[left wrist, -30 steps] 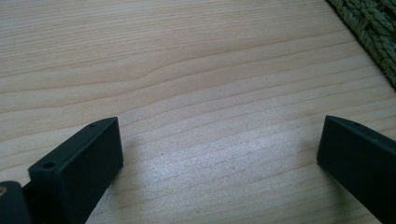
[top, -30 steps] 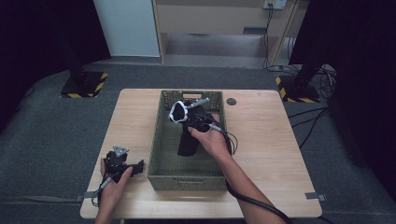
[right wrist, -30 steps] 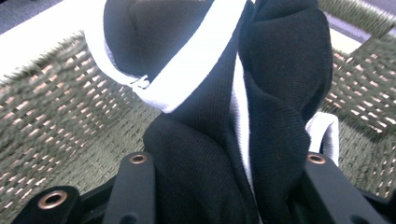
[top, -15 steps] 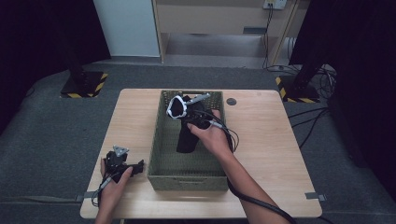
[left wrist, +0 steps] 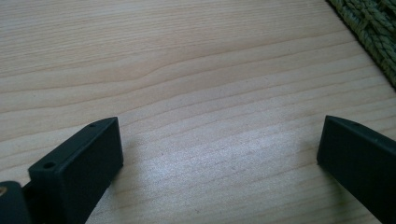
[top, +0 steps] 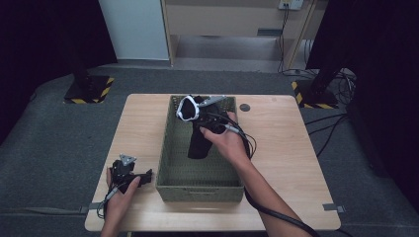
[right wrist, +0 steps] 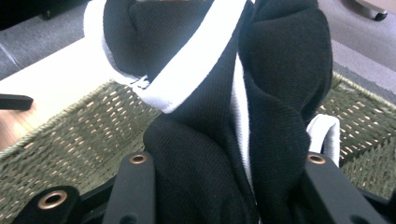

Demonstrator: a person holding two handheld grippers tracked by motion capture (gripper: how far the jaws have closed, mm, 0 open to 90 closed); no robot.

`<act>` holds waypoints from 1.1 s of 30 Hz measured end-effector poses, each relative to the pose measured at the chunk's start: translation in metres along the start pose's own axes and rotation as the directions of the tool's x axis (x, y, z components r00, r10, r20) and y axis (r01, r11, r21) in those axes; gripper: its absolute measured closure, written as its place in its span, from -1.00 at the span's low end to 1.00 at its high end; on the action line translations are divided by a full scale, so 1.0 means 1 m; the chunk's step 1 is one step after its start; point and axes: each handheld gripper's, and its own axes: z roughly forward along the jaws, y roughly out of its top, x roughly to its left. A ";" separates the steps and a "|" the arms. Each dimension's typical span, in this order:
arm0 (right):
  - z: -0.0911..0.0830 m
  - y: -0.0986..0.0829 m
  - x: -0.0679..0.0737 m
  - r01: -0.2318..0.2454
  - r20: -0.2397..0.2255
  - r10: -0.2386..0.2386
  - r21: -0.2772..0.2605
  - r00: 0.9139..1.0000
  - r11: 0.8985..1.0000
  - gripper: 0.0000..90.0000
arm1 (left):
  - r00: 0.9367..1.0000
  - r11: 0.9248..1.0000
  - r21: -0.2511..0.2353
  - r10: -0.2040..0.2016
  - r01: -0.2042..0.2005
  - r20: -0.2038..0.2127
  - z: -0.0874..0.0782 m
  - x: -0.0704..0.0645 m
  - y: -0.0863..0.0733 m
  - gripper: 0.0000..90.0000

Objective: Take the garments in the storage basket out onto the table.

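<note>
A wooden desk [top: 286,148] carries a green woven basket [top: 170,148] at its middle. Above the basket's far end, the right gripper [top: 210,118] is clamped on a black garment with white trim [top: 190,111], whose lower part hangs inside. The left gripper [top: 129,174] rests near the desk's front left corner, jaws apart and empty. Whether the garment is going in or coming out can't be judged; it isn't released yet.

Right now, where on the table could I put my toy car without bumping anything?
The widest bare patch of the table is right of the green basket, with just a small dark disc near the far edge. Another is left of the basket, beyond the left gripper. The basket is crowded: the right gripper holds a black-and-white cloth there.
</note>
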 end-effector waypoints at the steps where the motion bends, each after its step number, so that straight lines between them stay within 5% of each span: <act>1: -0.001 0.001 0.000 0.002 0.000 -0.002 -0.003 1.000 1.000 0.29 | 1.000 1.000 0.000 0.000 0.000 0.000 0.000 0.000 0.000 -1.00; 14: -0.018 0.009 0.000 0.014 -0.001 -0.014 -0.033 1.000 0.999 0.29 | 1.000 1.000 -0.002 -0.001 0.001 0.000 0.000 0.000 0.000 -1.00; 23: -0.059 0.025 -0.010 0.064 0.003 -0.064 -0.105 0.998 0.992 0.29 | 1.000 1.000 -0.002 0.011 -0.011 0.010 -0.005 -0.001 -0.005 -1.00; 33: -0.070 0.022 -0.036 -0.009 0.010 0.010 -0.123 1.000 0.992 0.30 | 1.000 1.000 0.000 0.016 -0.016 0.016 -0.005 0.000 -0.005 -1.00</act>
